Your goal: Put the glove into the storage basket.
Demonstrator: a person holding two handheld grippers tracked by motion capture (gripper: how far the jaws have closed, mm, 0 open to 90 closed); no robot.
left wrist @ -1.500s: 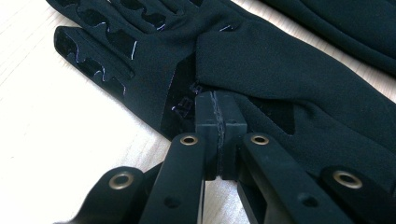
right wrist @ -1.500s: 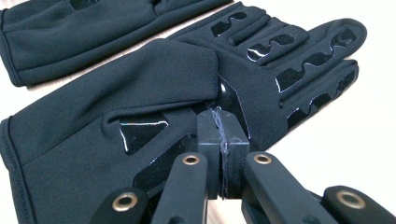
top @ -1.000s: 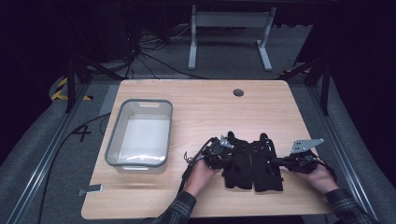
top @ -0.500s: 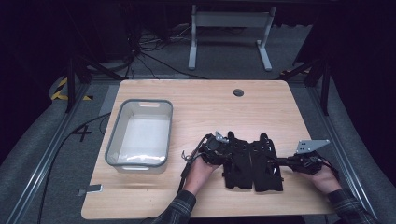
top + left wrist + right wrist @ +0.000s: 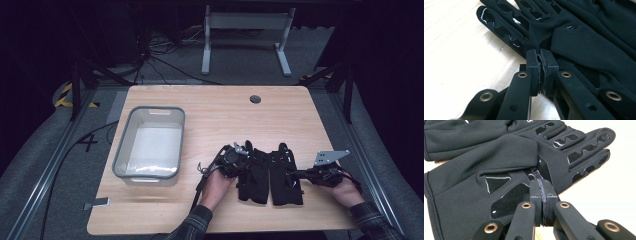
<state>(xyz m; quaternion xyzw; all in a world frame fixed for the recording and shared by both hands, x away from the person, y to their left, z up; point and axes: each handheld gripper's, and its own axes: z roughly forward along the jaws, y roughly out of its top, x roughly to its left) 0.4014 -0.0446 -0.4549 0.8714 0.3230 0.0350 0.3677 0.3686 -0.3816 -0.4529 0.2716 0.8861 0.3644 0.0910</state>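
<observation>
Lab — cables (image 5: 165, 65), floor rails (image 5: 45, 165)

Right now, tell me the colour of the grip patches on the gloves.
Glossy black patches on matte black gloves; the right gripper view shows them best.

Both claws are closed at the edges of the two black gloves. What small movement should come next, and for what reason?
Probably lift both claws a little together. The left claw pinches the left glove at its edge, the right claw is closed at the right glove, and both gloves lie flat on the table. The grey bin stands beside them.
</observation>
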